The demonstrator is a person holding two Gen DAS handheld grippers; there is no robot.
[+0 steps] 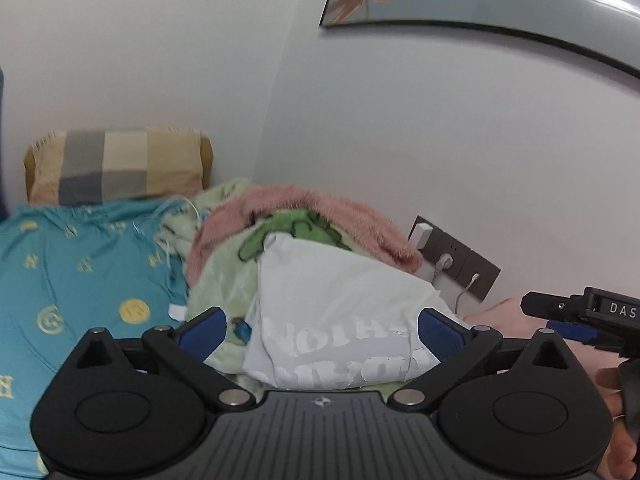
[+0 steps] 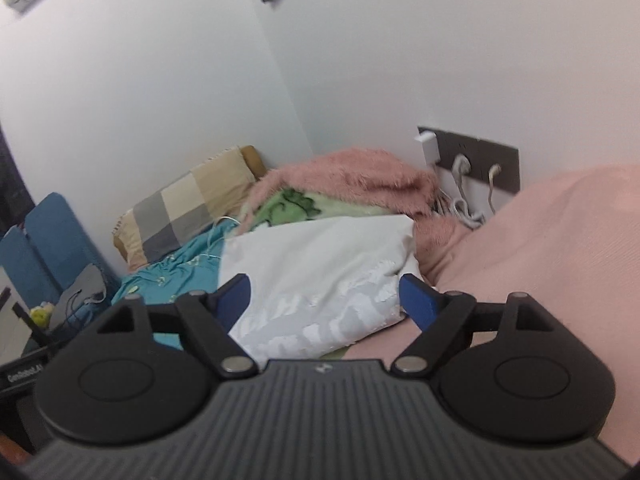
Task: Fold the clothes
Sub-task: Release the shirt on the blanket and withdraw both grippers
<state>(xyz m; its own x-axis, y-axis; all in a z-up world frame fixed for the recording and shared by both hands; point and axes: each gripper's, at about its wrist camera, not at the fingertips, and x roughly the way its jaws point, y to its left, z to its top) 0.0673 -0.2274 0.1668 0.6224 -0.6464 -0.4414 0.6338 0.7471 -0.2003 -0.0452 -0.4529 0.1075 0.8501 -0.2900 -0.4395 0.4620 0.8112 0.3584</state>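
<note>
- Bed [image 2: 560,248]: pink sheet on the right side, teal printed cover [image 1: 80,272] on the left. Everything sits on it, pushed toward the wall corner.
- Blanket heap at the wall edge: pink fuzzy blanket [image 2: 360,176] over a green fleece one [image 1: 224,280]. Checked pillow [image 1: 116,168] stands against the wall in the far left corner.
- White t-shirt [image 1: 340,300], grey print facing up, lies as a folded packet at the foot of the heap, leaning on the green fleece. It's just ahead of both grippers, touching neither.
- Left gripper [image 1: 322,332]: jaws spread wide, nothing between the pads; the shirt is only seen through the gap.
- Right gripper [image 2: 326,300]: same, jaws spread, empty. In the left wrist view its nose shows at the right edge, level with mine, with the person's hand [image 1: 616,396] behind.
- Wall socket panel [image 2: 472,160] with plugs and white cables sits just behind the heap, near the bed's wall edge.
- My read on the step: the shirt looks folded and set down, both grippers let go. So release is done, one garment finished.
- Next move, as I judge it: pick the next item. No loose garment is clear in view; I can't tell which is next.
- Caution: keep clear of the cables, and don't drag the folded shirt open when pulling away.
</note>
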